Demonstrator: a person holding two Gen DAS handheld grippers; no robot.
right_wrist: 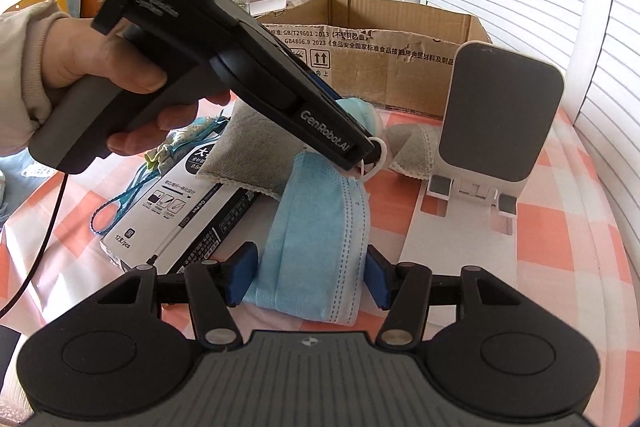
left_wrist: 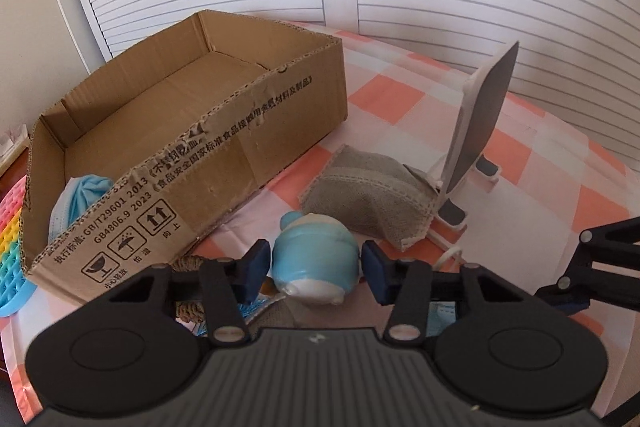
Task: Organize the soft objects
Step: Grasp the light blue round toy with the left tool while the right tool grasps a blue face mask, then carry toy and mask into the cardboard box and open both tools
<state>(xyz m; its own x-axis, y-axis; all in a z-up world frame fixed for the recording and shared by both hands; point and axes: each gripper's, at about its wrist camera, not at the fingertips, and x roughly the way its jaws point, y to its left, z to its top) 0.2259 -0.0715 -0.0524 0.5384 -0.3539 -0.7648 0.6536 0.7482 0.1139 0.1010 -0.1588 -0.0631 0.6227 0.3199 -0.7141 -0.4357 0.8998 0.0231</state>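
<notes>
My left gripper [left_wrist: 314, 263] is shut on a light blue and white plush toy [left_wrist: 316, 259], held just in front of the open cardboard box [left_wrist: 280, 131]. A blue face mask [left_wrist: 78, 197] lies inside the box at its near left corner. A grey pouch [left_wrist: 372, 193] lies on the checked cloth beyond the toy. My right gripper [right_wrist: 308, 275] is open, its fingers on either side of a folded blue face mask [right_wrist: 320, 227] on the table. The left gripper [right_wrist: 372, 149] crosses the right wrist view, with the toy [right_wrist: 356, 111] partly hidden behind it.
A white phone stand [right_wrist: 500, 123] stands at the right of the box. A black and white pen box [right_wrist: 180, 215], a second grey pouch [right_wrist: 260, 147] and a corded drawstring bag [right_wrist: 180, 143] lie at left. A rainbow silicone mat [left_wrist: 12, 251] lies left of the box.
</notes>
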